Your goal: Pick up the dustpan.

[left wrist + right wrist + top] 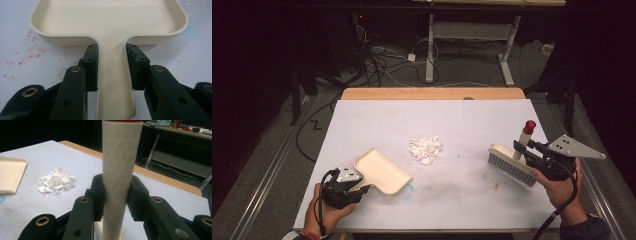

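The left gripper [111, 67] is clenched on the flat handle of a cream plastic dustpan [110, 22], its black pads pressing either side of the handle just below the pan's rounded back wall. In the high view this gripper [362, 186] sits at the near left of the white-covered table [362, 120], the dustpan [383, 171] reaching away from its jaws and resting on the surface. The right gripper [115, 192] grasps the upright cream handle of a hand brush [511, 164] with grey bristles and a red-capped handle, bristles on the table. A small heap of white paper shreds [426, 148] lies between the two grippers, beyond the dustpan's open mouth and apart from it.
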A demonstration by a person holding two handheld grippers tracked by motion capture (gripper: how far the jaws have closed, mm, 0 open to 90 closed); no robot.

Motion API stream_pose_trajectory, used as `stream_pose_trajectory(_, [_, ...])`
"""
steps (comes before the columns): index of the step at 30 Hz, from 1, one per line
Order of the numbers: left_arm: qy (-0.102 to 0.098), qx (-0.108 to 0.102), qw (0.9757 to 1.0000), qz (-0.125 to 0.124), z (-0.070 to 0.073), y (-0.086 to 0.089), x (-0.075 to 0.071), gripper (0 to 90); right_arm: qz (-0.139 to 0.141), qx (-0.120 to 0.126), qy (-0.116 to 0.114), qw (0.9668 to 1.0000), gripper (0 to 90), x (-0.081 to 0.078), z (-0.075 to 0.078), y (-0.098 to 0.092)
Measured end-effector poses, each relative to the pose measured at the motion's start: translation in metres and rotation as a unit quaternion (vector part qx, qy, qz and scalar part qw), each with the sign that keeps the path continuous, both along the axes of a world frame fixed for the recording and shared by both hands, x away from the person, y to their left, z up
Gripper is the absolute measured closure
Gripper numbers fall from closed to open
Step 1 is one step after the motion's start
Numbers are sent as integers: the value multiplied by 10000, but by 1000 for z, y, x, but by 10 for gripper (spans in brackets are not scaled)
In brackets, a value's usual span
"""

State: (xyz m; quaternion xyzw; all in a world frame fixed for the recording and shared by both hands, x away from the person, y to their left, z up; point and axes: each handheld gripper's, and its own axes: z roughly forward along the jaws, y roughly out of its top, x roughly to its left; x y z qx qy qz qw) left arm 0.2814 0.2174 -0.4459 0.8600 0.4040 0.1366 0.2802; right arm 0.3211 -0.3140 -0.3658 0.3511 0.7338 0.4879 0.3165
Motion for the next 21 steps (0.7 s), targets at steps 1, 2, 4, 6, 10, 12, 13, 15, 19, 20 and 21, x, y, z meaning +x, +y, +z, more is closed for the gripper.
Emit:
stream_pose_trajectory(1, [-3,-3,10000,-29,0,-1,0,632,-10,7,-7,10000,703,0,0,0])
stream_pose_trajectory(2, [-17,-5,10000,-49,0,-3,-1,632,-15,22,0,10000,703,1,0,-1])
stream_pose_trajectory(4, [1,-10,10000,-89,-1,-5,-1,632,-40,28,-5,10000,703,2,0,-1])
stream_pose_trajectory(6, [-2,-10,9999,-112,-1,-5,0,632,-62,53,18,10000,703,4,-1,-2])
stream_pose_trajectory(10, [23,9,9998,-192,-3,-10,2,631,-141,139,50,9998,703,7,-2,-3])
stream_pose_trajectory(12, [27,4,9998,-209,-3,-10,2,631,-169,112,66,9998,703,8,-3,-3])
stream_pose_trajectory(13, [27,4,9998,-215,-3,-10,2,631,-185,118,64,9997,703,8,-3,-3])
stream_pose_trajectory(15, [30,4,9997,-222,-3,-10,3,631,-197,117,73,9997,703,8,-3,-3])
stream_pose_trajectory(19, [39,-38,9997,-230,-4,-9,3,631,-200,123,36,9997,703,9,-2,-2])
stream_pose_trajectory(20, [39,-38,9997,-230,-4,-9,3,631,-200,123,36,9997,703,9,-2,-2])
stream_pose_trajectory(21, [35,-33,9997,-228,-5,-9,3,631,-194,123,27,9997,703,10,-1,-1])
